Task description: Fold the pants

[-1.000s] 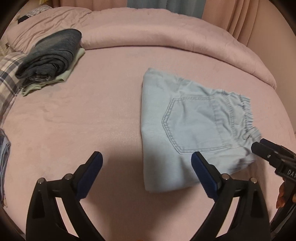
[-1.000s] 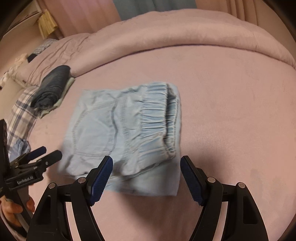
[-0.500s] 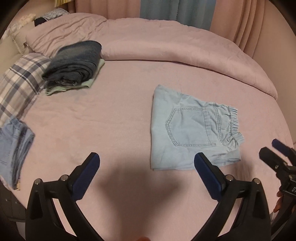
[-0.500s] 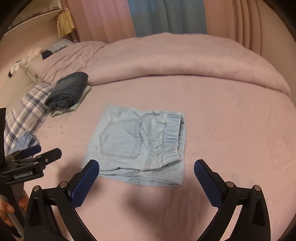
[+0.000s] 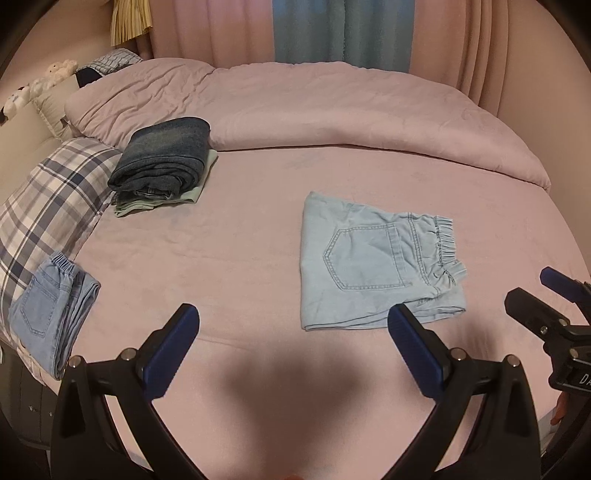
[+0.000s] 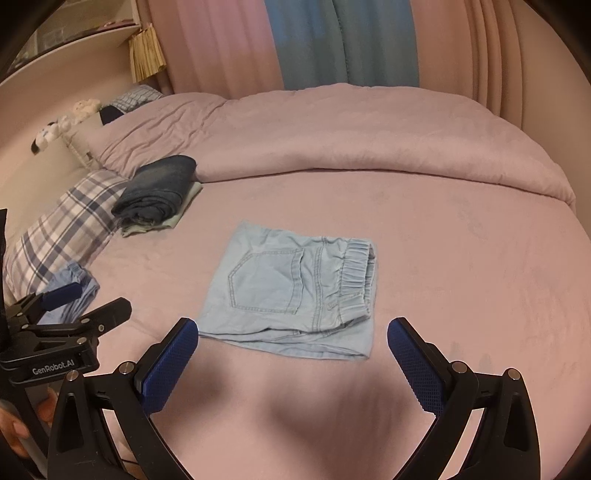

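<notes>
Change since a second ago: both grippers have drawn back and up from the pale pants, which now lie small and untouched in each view; the right gripper's jaws have spread wider

Left wrist view
Left gripper [image 5: 293, 323]: jaws wide apart, nothing between the blue pads, held above bare pink sheet
Pale pants [image 5: 376, 262]: folded into a flat rectangle on the bed [image 5: 240, 236], back pocket up, elastic waistband toward the right edge; they lie beyond the gripper's right finger, apart from it
Right gripper [image 5: 532, 295]: seen at the far right edge, side on, clear of the pants
Dark jeans [image 5: 162, 160]: folded, stacked on a pale green garment [image 5: 192, 194] near the rolled duvet [image 5: 351, 118]
Blue jeans [image 5: 51, 306]: folded, resting on the plaid pillow [image 5: 48, 199] at the left edge
Curtains [image 5: 340, 33]: pink with a blue panel behind the bed

Right wrist view
Right gripper [image 6: 291, 330]: jaws spread wide, empty, pads on either side of the near edge of the pants but above and short of them
Pale pants [image 6: 291, 291]: centred just beyond the fingertips, waistband on the right, loose layers showing along the near hem
Left gripper [image 6: 92, 301]: at the left edge, wide-jawed and empty, with the blue jeans [image 6: 74, 291] behind it
Hand [image 6: 22, 424]: fingers wrapped on the left gripper's handle, lower left corner
Dark jeans [image 6: 157, 190]: on the green garment, beside the plaid pillow [image 6: 62, 229]
</notes>
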`<state>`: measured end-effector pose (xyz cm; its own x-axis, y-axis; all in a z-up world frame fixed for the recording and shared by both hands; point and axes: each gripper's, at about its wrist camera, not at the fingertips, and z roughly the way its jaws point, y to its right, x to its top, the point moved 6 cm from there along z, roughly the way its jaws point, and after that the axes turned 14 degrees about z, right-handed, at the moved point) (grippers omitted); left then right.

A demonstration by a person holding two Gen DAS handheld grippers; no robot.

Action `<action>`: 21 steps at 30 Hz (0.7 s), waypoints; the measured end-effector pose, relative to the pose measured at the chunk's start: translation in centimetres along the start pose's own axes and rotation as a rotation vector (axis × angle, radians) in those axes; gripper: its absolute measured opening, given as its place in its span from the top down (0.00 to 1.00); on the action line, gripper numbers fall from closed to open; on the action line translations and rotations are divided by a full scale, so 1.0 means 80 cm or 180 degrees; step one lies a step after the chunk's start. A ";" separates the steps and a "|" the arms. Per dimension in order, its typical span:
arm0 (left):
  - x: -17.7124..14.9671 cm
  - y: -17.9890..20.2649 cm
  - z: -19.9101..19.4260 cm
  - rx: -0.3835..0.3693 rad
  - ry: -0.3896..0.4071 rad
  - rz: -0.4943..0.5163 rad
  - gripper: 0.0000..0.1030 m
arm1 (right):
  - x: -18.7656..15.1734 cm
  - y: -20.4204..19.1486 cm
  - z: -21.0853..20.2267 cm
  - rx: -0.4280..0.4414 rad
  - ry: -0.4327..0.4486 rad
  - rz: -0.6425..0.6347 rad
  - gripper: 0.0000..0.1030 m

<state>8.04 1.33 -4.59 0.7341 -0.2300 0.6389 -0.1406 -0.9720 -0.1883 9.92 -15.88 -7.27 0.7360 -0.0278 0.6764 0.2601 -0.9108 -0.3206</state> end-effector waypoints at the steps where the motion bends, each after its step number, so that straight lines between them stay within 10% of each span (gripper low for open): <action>1: 0.000 0.001 -0.001 -0.0002 0.0008 0.0005 0.01 | -0.001 0.000 -0.001 -0.0002 0.0002 0.0010 0.01; 21: 0.003 0.021 -0.009 -0.0016 0.0027 0.0081 0.01 | -0.005 0.001 -0.007 -0.0004 -0.0003 -0.0001 0.01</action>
<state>7.49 -0.42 -4.26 0.7246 -0.2551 0.6402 -0.1627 -0.9660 -0.2008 9.29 -16.15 -7.20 0.7366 -0.0272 0.6758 0.2595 -0.9114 -0.3195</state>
